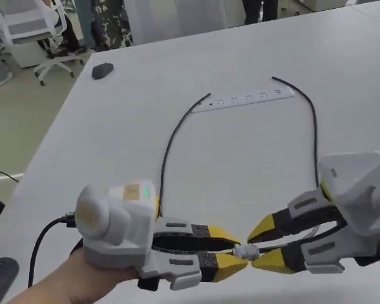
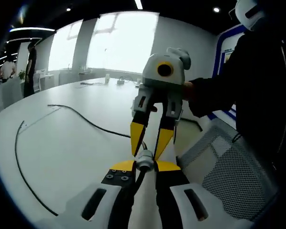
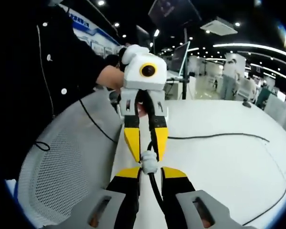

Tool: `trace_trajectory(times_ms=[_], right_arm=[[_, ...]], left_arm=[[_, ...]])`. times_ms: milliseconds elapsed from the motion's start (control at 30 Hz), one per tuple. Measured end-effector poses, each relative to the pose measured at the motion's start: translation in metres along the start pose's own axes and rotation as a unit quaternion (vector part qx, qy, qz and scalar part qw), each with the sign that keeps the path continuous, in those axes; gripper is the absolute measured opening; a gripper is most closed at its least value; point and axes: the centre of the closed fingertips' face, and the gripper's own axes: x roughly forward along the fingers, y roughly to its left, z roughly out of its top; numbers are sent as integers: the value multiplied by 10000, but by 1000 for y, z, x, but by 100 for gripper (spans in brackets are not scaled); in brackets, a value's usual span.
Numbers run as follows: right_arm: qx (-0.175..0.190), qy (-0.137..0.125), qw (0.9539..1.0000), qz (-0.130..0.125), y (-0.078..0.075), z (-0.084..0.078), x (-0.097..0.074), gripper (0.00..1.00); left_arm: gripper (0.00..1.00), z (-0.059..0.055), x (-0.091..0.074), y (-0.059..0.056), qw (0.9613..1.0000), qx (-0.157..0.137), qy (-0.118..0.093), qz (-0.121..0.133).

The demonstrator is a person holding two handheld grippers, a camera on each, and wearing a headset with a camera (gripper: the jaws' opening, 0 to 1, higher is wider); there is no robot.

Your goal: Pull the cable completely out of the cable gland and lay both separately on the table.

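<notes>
White cable gland [image 1: 246,252] over the near edge of the desk [image 1: 253,171], black cable [image 1: 168,149] coming out of it.
My left hand-held gripper [image 2: 145,166] is clamped on the gland. The right hand-held gripper [image 3: 151,172] meets it tip to tip, jaws either side of the cable, but I cannot tell whether they pinch. The cable trails toward the power strip [image 1: 244,99].
</notes>
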Motion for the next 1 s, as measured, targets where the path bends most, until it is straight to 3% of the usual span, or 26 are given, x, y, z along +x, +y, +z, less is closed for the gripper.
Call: trace_trajectory(times_ms=[133,267,533,1000], right_arm=[[650,-280,9967,386,8,11,-1,11],[747,-260,9959,447,7,10,0,9],[510,-212,9975,434,8,10,0,8],[507,-103,9975,476,8,7,0,10]], left_arm=[[15,2,0,0,9999,141,0,-35],[15,1,1,-3,9996,258,30,-80],[15,2,1,-3,9994,339,6,-120],[15,3,0,-3,9992,393,-9,-118]])
